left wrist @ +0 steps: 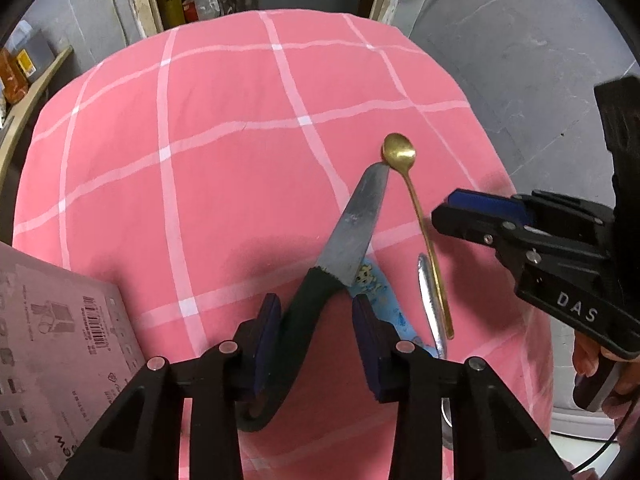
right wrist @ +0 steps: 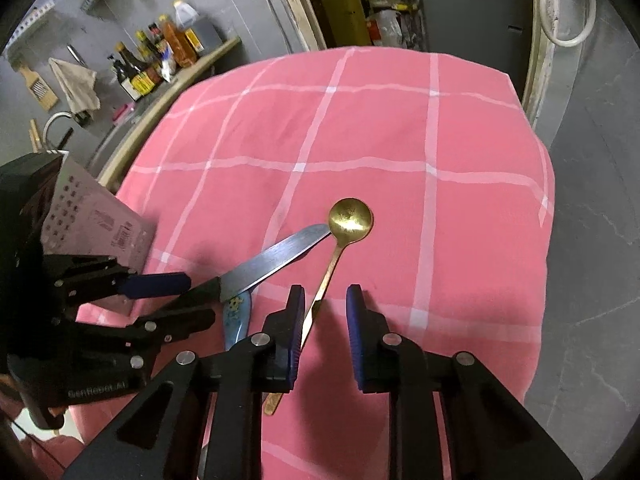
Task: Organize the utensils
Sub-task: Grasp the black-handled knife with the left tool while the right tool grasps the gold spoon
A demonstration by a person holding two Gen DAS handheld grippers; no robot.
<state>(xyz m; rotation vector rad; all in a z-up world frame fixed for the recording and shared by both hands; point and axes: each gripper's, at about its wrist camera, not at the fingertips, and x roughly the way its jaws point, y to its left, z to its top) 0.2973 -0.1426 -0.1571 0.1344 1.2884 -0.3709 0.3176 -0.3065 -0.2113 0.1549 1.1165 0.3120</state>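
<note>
- We hold the left gripper (left wrist: 316, 332) over the black handle of the steel kitchen knife (left wrist: 352, 232). The handle lies between its jaws, but they stand apart and do not press on it yet.
- Our right gripper (right wrist: 323, 320) is also apart; the slim golden spoon (right wrist: 350, 216) touches only one pad.
- All the utensils lie crossed on the pink checked cloth (left wrist: 224, 128), so lifting one may drag the blue patterned utensil (left wrist: 380, 292) or the silver utensil (left wrist: 430, 300).
- We read "DAS" and "GenRobot.AI" on the gripper bodies; the print on the pink box (left wrist: 60, 320) is too small.
</note>
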